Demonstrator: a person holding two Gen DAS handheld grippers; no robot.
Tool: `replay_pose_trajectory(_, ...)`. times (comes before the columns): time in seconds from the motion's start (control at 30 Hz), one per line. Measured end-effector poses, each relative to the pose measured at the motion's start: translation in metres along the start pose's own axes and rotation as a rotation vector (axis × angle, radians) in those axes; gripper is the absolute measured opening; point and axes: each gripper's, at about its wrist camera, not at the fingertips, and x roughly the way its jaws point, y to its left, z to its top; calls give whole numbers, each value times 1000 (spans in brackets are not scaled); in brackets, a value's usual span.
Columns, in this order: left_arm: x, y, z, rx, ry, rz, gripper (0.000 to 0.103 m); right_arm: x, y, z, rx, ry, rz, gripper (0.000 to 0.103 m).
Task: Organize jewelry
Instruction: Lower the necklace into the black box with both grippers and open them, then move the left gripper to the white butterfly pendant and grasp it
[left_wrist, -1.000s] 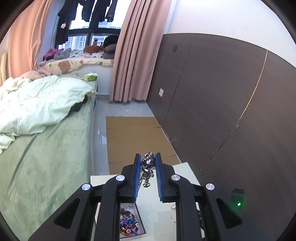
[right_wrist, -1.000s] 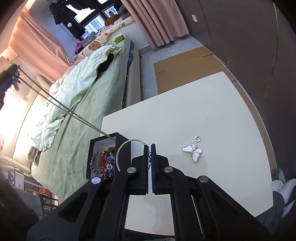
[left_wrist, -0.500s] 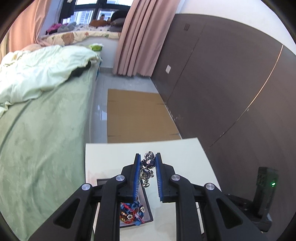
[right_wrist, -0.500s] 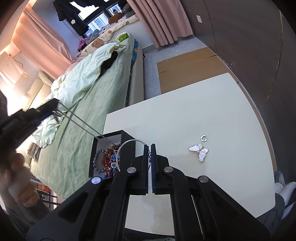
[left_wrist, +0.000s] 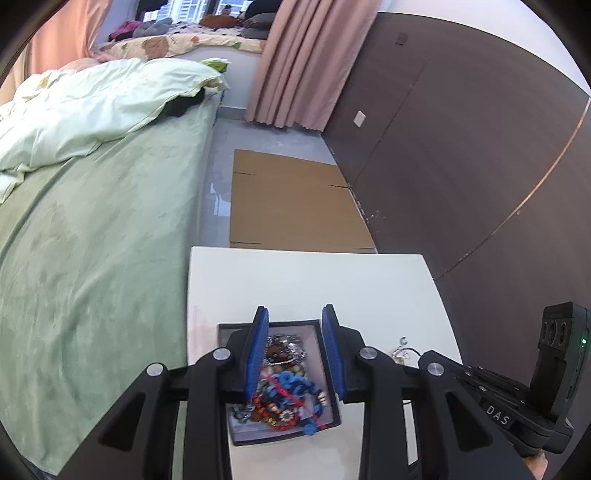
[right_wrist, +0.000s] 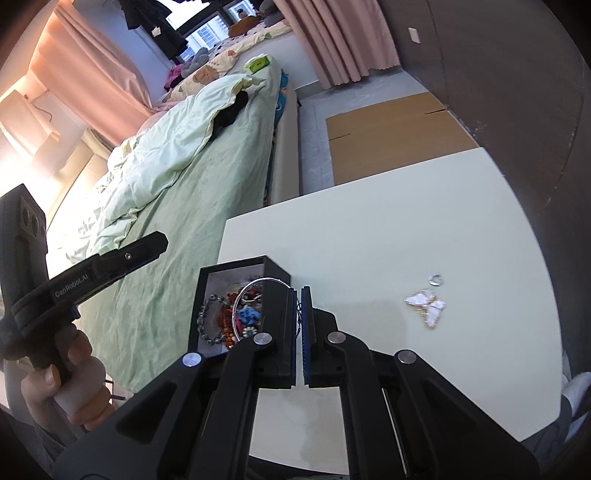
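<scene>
While its jaws open, left hand-held gripper (left_wrist: 295, 354) hovers — above jewelry box (left_wrist: 332, 422).

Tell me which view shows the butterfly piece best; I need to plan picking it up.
The right wrist view: the butterfly piece lies unobstructed on the white table, beside a small ring. The left wrist view catches only a sliver of it behind the left gripper's finger.

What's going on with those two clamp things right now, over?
Left gripper over the black jewelry box, jaws opening, silver piece dropping free. Right gripper shut on a thin silver bangle. Butterfly brooch on table, nothing blocking.
</scene>
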Motion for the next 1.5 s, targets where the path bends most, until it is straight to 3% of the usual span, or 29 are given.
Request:
replay_pose_trajectory(0.13,-9,17,-5,-16,-21,26,48,20,15,3,-18,29,5,4)
replay_pose_trajectory(0.37,-18,41,-12,-53,-24,42,55,50,42,12,-36,57,59,4)
replay_pose_trajectory(0.43,-18,45,-15,-61,-17,44,56,60,47,14,-47,83,51,9)
replay_pose_trajectory(0.5,-18,46,-17,-63,-13,47,58,65,43,13,-19,103,54,27)
replay_pose_trajectory(0.57,-17,46,-20,-62,-11,48,61,59,38,11,-10,71,52,33)
replay_pose_trajectory(0.67,-16,42,-22,-63,-7,47,63,46,23,5,16,42,43,59)
replay_pose_trajectory(0.7,-15,41,-22,-66,-5,42,63,38,16,2,27,20,25,62)
replay_pose_trajectory(0.9,-8,13,-29,-36,-2,-4,68,3,-18,-12,66,-33,-31,62)
replay_pose_trajectory(0.97,-5,-2,-30,-10,-2,-13,73,-8,-29,-16,85,-50,-39,62)
replay_pose_trajectory(1.03,-3,-16,-32,17,-8,-14,87,-18,-43,-20,116,-67,-50,63)
replay_pose_trajectory(1.1,-3,-33,-33,46,-27,-17,95,-27,-57,-24,143,-80,-70,72)
replay_pose_trajectory(1.2,0,-49,-34,66,-28,-23,95,-41,-73,-27,154,-108,-89,87)
replay_pose_trajectory(1.5,18,-88,-40,108,12,-43,95,-72,-112,-34,189,-157,-82,92)
